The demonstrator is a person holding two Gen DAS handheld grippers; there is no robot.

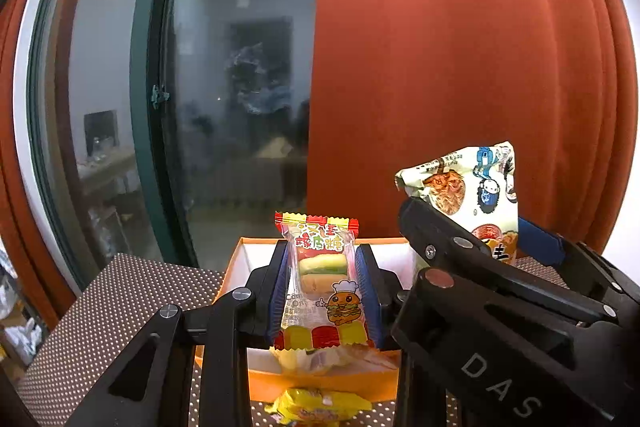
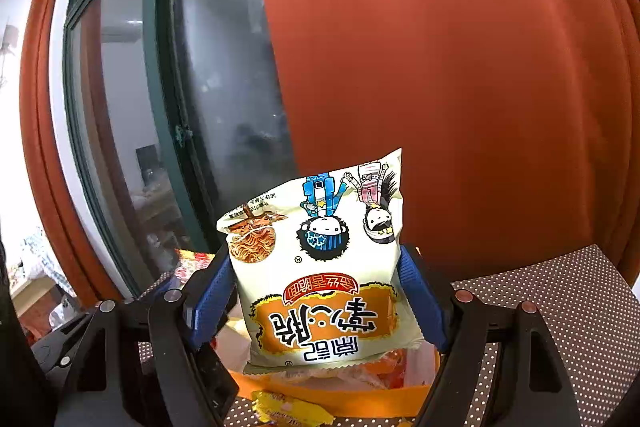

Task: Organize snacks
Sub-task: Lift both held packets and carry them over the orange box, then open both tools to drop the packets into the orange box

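My left gripper [image 1: 322, 291] is shut on a clear burger-candy packet [image 1: 320, 283] with red and yellow ends, held above an orange box [image 1: 320, 385] with a white inside. My right gripper [image 2: 318, 291] is shut on a cream noodle-snack bag [image 2: 320, 267] with cartoon figures, held upside down above the same orange box [image 2: 332, 397]. The right gripper and its bag [image 1: 476, 195] also show at the right of the left wrist view. Other wrapped snacks lie inside the box, mostly hidden. A yellow packet [image 1: 320, 407] lies on the table in front of the box; it also shows in the right wrist view [image 2: 292, 411].
The box stands on a dotted brown table [image 1: 120, 303] that also reaches right [image 2: 560, 307]. An orange curtain [image 1: 460, 67] and a dark window [image 1: 224, 87] with a green frame are close behind the table.
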